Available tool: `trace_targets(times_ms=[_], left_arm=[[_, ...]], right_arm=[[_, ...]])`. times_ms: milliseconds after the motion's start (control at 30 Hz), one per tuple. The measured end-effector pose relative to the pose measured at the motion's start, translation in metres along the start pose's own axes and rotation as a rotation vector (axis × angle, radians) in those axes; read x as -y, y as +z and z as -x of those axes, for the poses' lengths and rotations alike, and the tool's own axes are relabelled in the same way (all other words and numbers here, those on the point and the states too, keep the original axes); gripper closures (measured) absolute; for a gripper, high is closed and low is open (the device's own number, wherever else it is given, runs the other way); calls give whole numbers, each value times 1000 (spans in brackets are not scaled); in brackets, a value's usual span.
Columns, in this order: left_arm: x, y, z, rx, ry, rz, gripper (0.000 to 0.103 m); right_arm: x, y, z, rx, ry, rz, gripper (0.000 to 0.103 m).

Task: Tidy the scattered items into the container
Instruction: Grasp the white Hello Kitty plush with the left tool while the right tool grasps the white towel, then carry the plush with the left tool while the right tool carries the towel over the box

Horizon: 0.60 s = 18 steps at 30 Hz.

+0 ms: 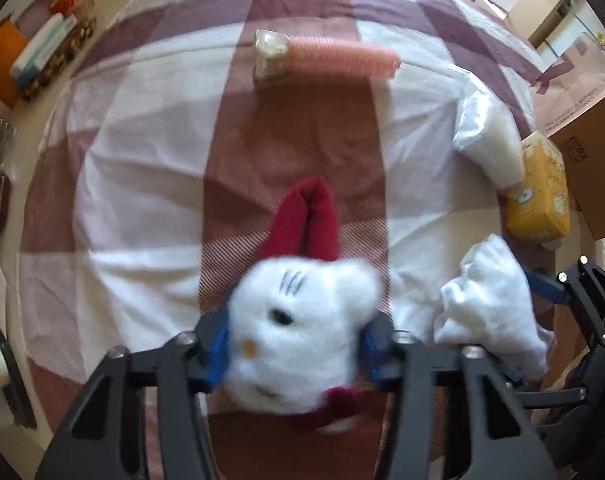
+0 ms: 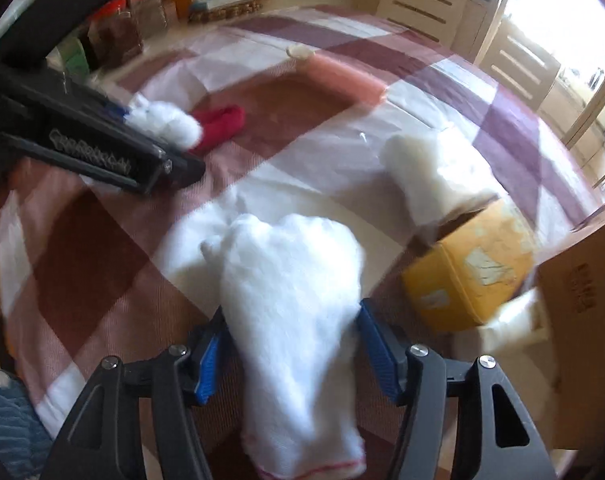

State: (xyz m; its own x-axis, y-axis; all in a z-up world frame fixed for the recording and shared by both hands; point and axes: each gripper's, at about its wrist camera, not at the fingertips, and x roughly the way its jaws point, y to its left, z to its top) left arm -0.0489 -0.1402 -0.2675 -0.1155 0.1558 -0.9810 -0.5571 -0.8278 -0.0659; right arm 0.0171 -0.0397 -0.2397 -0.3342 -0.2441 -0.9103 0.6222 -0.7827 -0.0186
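Note:
A white plush cat with red legs sits between the blue pads of my left gripper, which is shut on its head. In the right wrist view the left gripper comes in from the left with the plush cat. My right gripper is shut on a white fluffy sock, both blue pads touching its sides. The right gripper and the sock also show at the right of the left wrist view. A cardboard box stands at the right edge.
On the checked cloth lie a pink ribbed roller, a small white packet, a white plastic bag and a yellow pack beside the cardboard box. Jars and boxes line the far left edge.

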Motion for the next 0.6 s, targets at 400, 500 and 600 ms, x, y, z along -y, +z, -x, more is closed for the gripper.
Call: trace_targets(times_ms=[400,500,600], left_arm=[[11,-33,38,9,10,50,63],[26,-32,53,23,13,43,63],[45,-25,67,32,4,32,63]], right_arm=[[74,-37,63,42,205,-446,77],[89,-45,92,75,187,-497,77],[96,-48,121,119,158,-496,77]])
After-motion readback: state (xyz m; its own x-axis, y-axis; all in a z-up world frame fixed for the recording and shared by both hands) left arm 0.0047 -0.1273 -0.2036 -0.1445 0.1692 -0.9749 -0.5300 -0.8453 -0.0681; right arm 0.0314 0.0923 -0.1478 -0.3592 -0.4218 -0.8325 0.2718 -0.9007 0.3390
